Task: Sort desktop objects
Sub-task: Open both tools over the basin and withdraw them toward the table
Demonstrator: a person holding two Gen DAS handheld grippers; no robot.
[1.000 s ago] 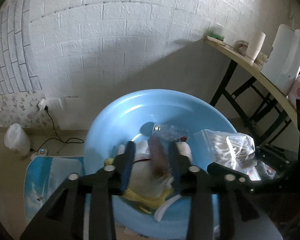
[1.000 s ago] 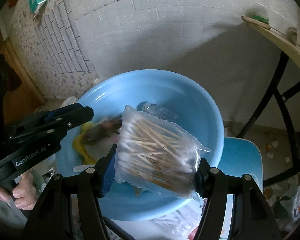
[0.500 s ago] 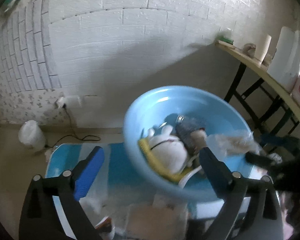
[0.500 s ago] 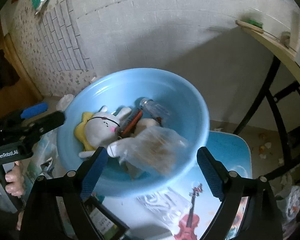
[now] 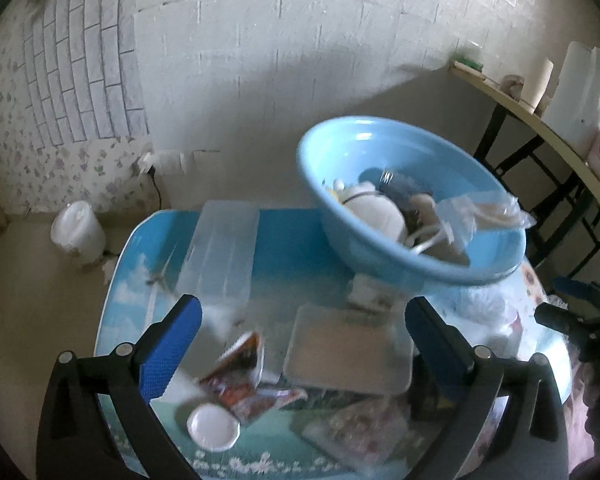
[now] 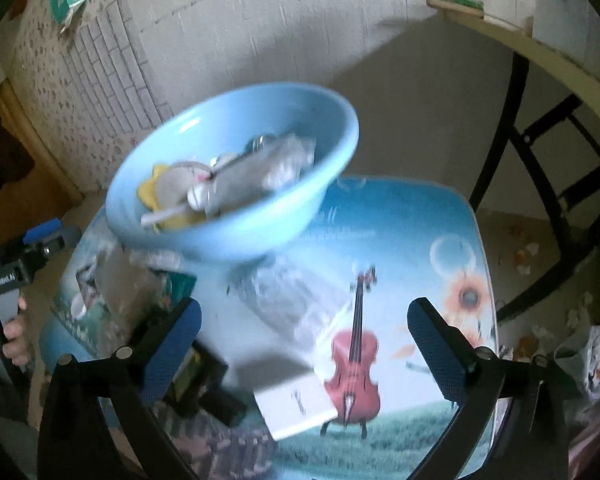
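Both grippers have let go since a second ago: the left gripper (image 5: 300, 344), which then pinched a brown item over the basin, and the right gripper (image 6: 304, 344), which then held the bag of cotton swabs (image 5: 486, 216), now have their jaws opening wide with nothing between them, and both have drawn back from the basin.

From largest to smallest: the printed table (image 6: 400, 248) carries the blue basin (image 5: 380, 148) at its far side. Inside the basin lie the bag of cotton swabs at the right, a white plush toy (image 5: 374, 210) on something yellow, and a dark item between them, too blurred to name. In front of the basin sit a clear rectangular lid (image 5: 220, 252), a flat tray (image 5: 348, 352), a white box (image 6: 296, 408) beside the violin print, a red snack packet (image 5: 240, 380), and 1 small white cap (image 5: 213, 427).
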